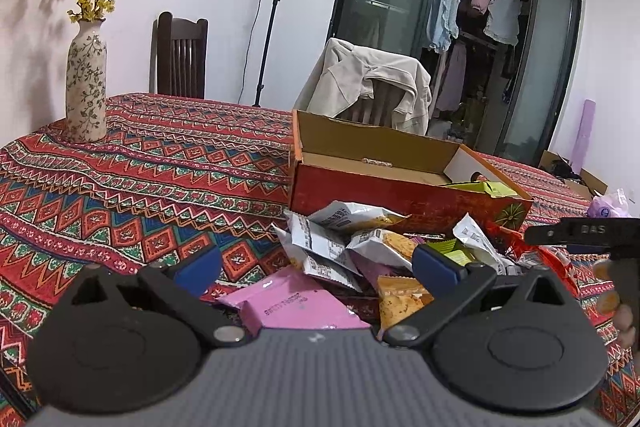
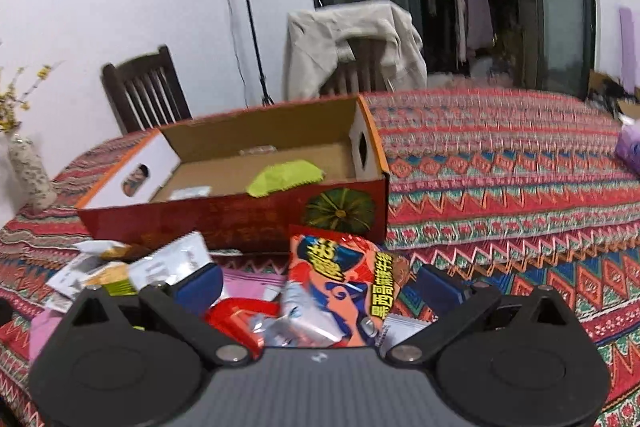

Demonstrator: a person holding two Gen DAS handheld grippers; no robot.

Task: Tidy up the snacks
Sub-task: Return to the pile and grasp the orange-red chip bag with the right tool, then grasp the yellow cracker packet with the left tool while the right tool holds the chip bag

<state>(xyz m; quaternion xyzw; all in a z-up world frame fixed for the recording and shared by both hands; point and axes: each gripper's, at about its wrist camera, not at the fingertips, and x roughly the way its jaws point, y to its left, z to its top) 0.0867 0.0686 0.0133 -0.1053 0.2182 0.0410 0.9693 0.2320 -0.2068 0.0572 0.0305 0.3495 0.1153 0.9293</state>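
Note:
A pile of snack packets (image 1: 360, 247) lies on the patterned tablecloth in front of an open red cardboard box (image 1: 400, 195). A green packet (image 2: 286, 177) lies inside the box (image 2: 240, 223). My left gripper (image 1: 316, 267) is open above a pink packet (image 1: 296, 307) and an orange packet (image 1: 400, 299). My right gripper (image 2: 320, 285) is open over a red-orange packet (image 2: 340, 275) and a red packet (image 2: 240, 315); the packets lie between the fingers, not clamped. The right gripper also shows at the right edge of the left wrist view (image 1: 580, 231).
A flowered vase (image 1: 86, 83) with yellow blossoms stands at the table's far left. Two chairs stand behind the table, one draped with a beige jacket (image 1: 368, 83). A purple bag (image 1: 608, 205) lies at the right. A light stand (image 1: 272, 7) is by the wall.

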